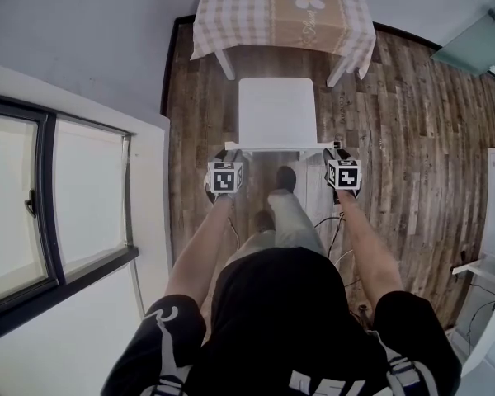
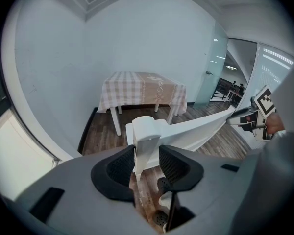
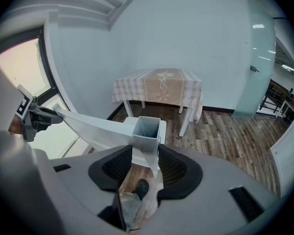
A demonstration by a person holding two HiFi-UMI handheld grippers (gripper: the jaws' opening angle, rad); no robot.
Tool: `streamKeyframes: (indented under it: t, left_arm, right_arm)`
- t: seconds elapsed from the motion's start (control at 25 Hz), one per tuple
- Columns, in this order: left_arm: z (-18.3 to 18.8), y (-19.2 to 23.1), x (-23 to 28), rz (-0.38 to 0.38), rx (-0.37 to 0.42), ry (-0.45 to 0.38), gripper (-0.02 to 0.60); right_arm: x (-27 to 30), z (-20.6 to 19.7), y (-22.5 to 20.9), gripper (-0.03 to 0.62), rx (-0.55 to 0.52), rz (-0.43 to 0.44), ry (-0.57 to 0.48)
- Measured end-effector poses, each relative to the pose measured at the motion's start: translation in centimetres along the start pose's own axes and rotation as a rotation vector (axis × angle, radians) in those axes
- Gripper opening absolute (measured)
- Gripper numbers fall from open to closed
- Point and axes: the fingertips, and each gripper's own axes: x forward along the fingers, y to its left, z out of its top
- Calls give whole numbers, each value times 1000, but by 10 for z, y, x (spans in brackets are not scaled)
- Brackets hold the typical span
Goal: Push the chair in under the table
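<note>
The chair (image 1: 276,110), white with a flat square seat and a straight top rail, stands on the brown wood-plank floor (image 1: 396,122) with its back toward the person and its seat facing the table (image 1: 280,11). The table is a small one on white legs, draped in a beige-and-white checked cloth with a tan runner bearing a white flower. It stands against the pale wall, straight ahead of the chair. In the head view the seat's far edge lies about level with the table's near legs; whether it already sits beneath the cloth's hem is hard to judge from so steep an angle.

The left gripper (image 1: 228,150) is at the left end of the top rail, and its own view shows the white corner post standing between the two black ribbed pads, which close against it on both sides. The right gripper (image 1: 338,148) is at the rail's right end, and its pads likewise clamp the square, hollow-topped post there. Both arms reach forward and down.

The person's dark shoe (image 1: 286,177) is on the floor just behind the chair, between the two grippers. A dark-framed window (image 1: 49,205) fills the wall at the left.
</note>
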Motion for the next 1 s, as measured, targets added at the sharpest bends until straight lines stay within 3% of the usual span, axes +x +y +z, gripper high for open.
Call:
streamKeyframes:
  t: [0.44,0.72,1.0]
  left_arm:
    - [15,10,12,-7,-1,20,163]
    - [32,19,25,2,-63,44,163]
    - [49,32,38,54,-78,50,155]
  right_arm:
    - [14,14,-1,184,24,5,47]
    - [27,28,-3,184,63,-13,74]
    - [40,43,-3,184,78,-20,91]
